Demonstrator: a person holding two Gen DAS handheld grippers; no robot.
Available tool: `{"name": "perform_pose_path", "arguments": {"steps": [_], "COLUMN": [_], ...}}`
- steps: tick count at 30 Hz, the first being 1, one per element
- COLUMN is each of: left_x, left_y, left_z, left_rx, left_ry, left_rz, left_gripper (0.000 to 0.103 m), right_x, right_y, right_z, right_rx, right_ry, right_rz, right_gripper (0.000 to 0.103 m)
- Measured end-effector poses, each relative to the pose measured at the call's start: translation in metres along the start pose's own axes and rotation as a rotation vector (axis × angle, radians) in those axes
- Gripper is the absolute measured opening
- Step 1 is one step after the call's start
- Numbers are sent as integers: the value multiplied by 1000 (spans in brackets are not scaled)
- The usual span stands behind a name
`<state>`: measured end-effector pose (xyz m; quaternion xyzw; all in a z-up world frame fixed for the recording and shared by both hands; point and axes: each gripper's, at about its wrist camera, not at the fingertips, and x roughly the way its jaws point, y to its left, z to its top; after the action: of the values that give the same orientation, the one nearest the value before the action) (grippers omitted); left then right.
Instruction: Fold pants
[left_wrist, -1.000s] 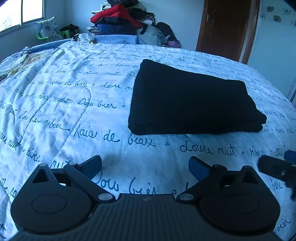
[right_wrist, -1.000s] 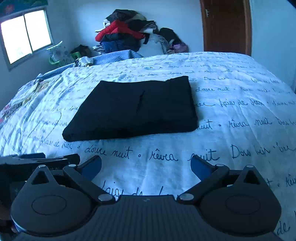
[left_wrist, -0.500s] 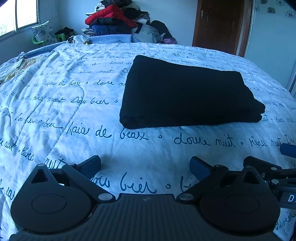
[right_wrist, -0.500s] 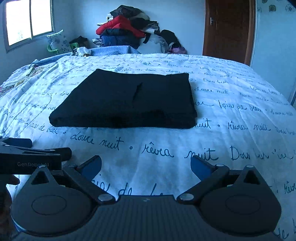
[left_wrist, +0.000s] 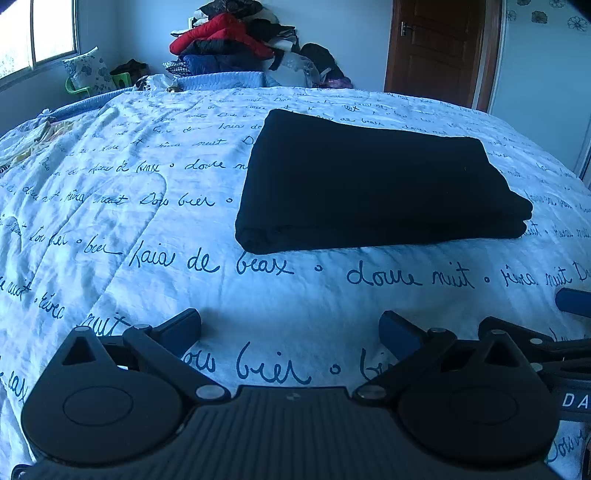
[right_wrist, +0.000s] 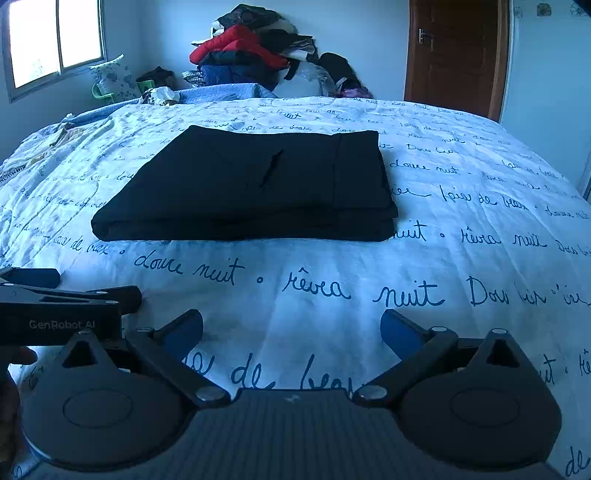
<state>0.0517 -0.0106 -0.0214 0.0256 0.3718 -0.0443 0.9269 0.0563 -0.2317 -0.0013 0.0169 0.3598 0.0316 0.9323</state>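
The black pants lie folded into a flat rectangle on the bed, also seen in the right wrist view. My left gripper is open and empty, held over the bedspread well short of the pants' near edge. My right gripper is open and empty, likewise short of the pants. The right gripper shows at the right edge of the left wrist view. The left gripper shows at the left edge of the right wrist view.
The bed has a white bedspread with blue handwriting. A pile of clothes stands against the far wall. A brown door is at the back right, a window at the back left.
Both grippers have drawn back slightly and levelled; the pants sit a little farther and more centred. The pants have not moved. Both grippers stay open.
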Motion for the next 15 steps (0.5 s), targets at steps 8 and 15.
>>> {"name": "perform_pose_path", "arguments": {"steps": [8, 15], "left_x": [1, 1], "left_y": [0, -1], "left_z": [-1, -4], "left_rx": [5, 18], "left_ry": [-3, -10], "left_rz": [2, 5], "left_gripper": [103, 103], "right_x": [2, 2], "right_y": [2, 2], "right_z": [-2, -3], "right_rx": [-13, -13], "right_ry": [1, 0], "right_rz": [-4, -4], "right_gripper": [103, 103]}}
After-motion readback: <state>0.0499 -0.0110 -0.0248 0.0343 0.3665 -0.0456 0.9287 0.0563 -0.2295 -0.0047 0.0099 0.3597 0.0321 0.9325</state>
